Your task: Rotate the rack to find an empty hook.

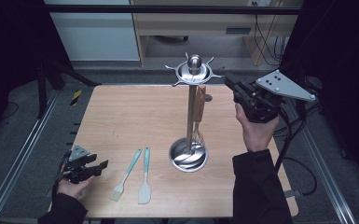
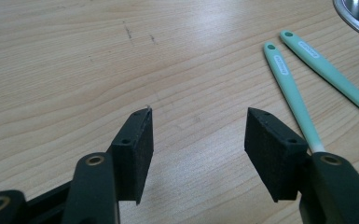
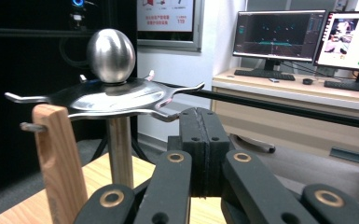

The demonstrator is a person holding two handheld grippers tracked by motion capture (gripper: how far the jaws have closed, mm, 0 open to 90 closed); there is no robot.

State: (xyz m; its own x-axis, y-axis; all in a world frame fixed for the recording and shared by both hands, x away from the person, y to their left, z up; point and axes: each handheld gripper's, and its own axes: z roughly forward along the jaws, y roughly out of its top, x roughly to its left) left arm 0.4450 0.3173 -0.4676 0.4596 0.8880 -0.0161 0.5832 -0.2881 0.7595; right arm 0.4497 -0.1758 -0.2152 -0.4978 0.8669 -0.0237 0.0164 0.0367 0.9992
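Our right gripper, jaws together, sits just beside the rack; the whisk hangs there (left gripper jaws apart).

A wooden-handled whisk hangs upright from a hook of the steel utensil stand, wires down over its base.

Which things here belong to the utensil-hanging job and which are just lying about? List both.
Job:
steel utensil stand with hooked top disc
wooden-handled wire whisk, hanging on it
mint-handled pastry brush on the table
mint-handled silicone spatula beside the brush
right gripper, shut, by the hooks

Lying about:
yellow-and-black marker
desk monitors
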